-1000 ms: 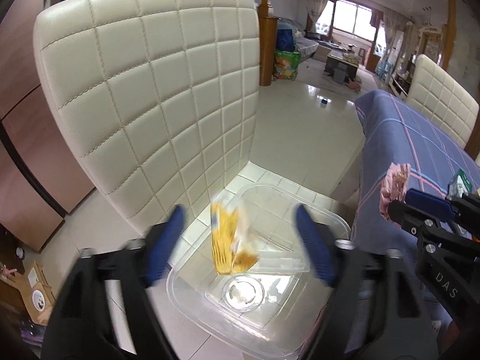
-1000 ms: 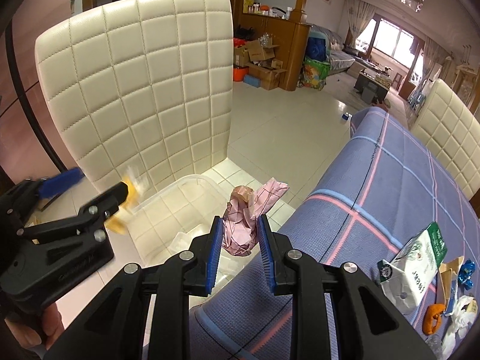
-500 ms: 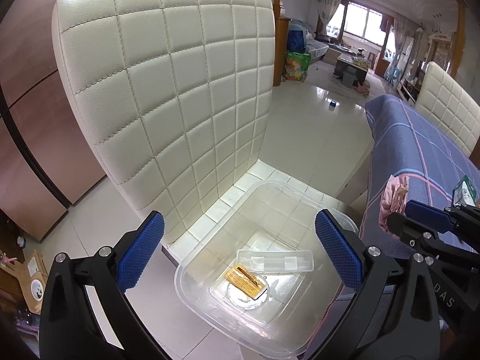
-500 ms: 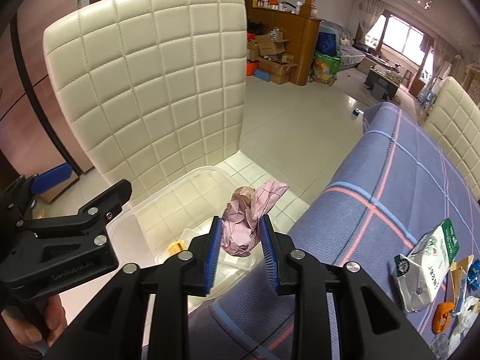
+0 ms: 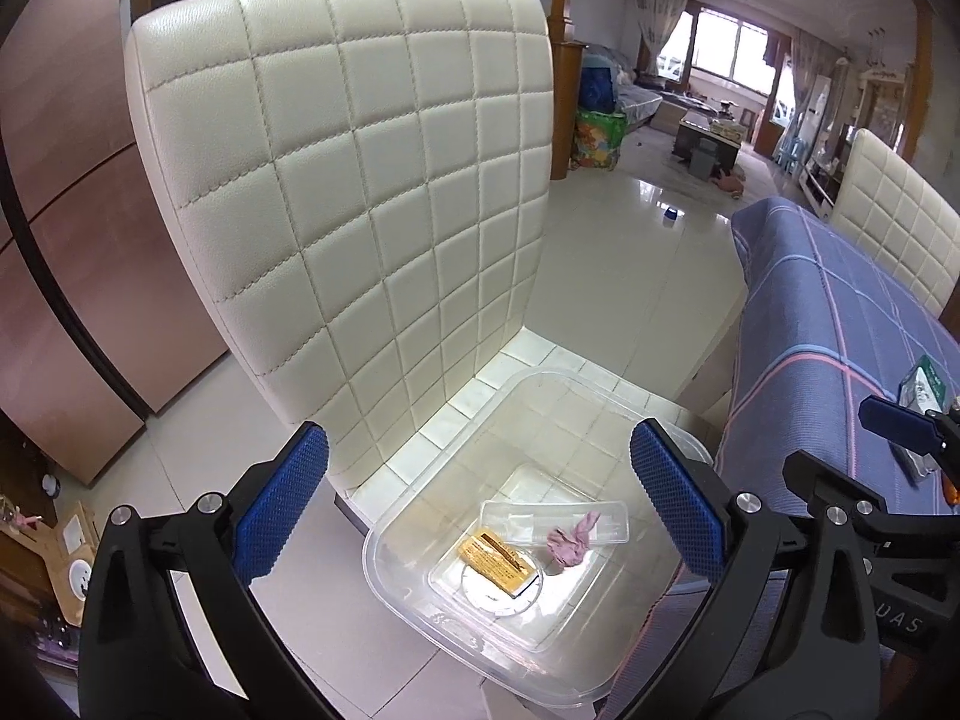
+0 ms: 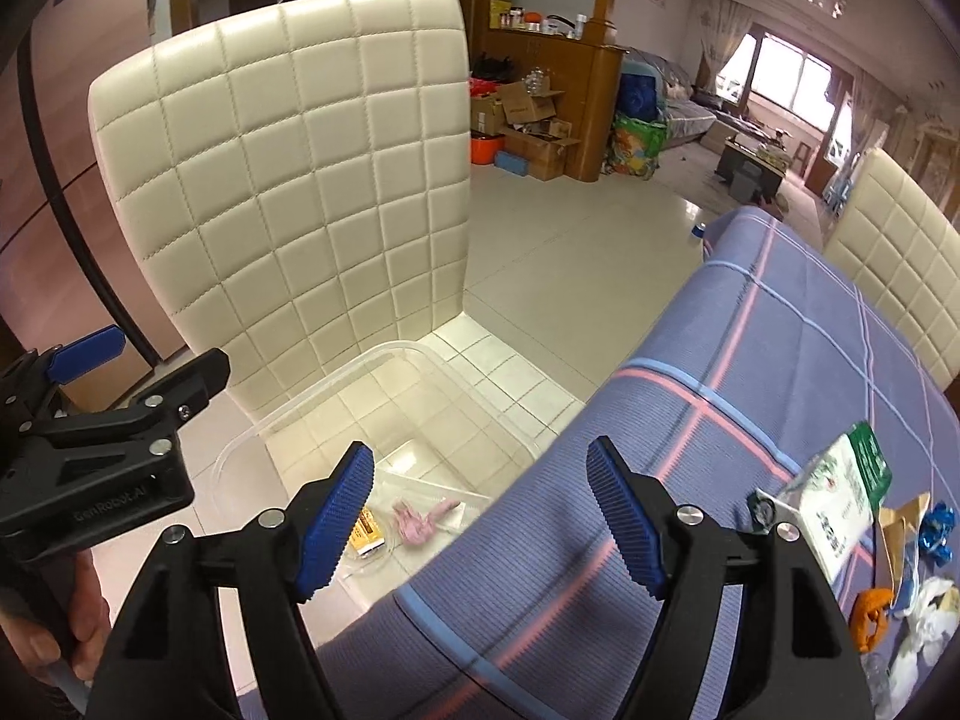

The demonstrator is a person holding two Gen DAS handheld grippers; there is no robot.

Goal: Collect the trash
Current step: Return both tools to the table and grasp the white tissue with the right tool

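A clear plastic bin (image 5: 414,594) rests on the chair seat beside the table. On its bottom lie a yellow wrapper (image 5: 495,555), a crumpled pink wrapper (image 5: 570,543) and a small clear tray (image 5: 528,516). My left gripper (image 5: 477,462) hangs above the bin, open and empty. Over the bin's table-side edge, my right gripper (image 6: 480,468) has its jaws opening with nothing between them; the pink wrapper (image 6: 420,519) lies below in the bin. More trash sits on the table at the right: a white-green packet (image 6: 840,498), an orange scrap (image 6: 870,606) and blue foil (image 6: 936,531).
A cream quilted chair back (image 5: 360,210) rises right behind the bin. The table under a blue checked cloth (image 6: 750,390) borders the bin on the right. A second cream chair (image 6: 888,240) stands at the table's far side. A person's hand (image 6: 54,648) holds the left gripper.
The yellow wrapper fell from the left gripper into the bin. The right jaws opened and the pink wrapper dropped into the bin. The left jaws spread wider.
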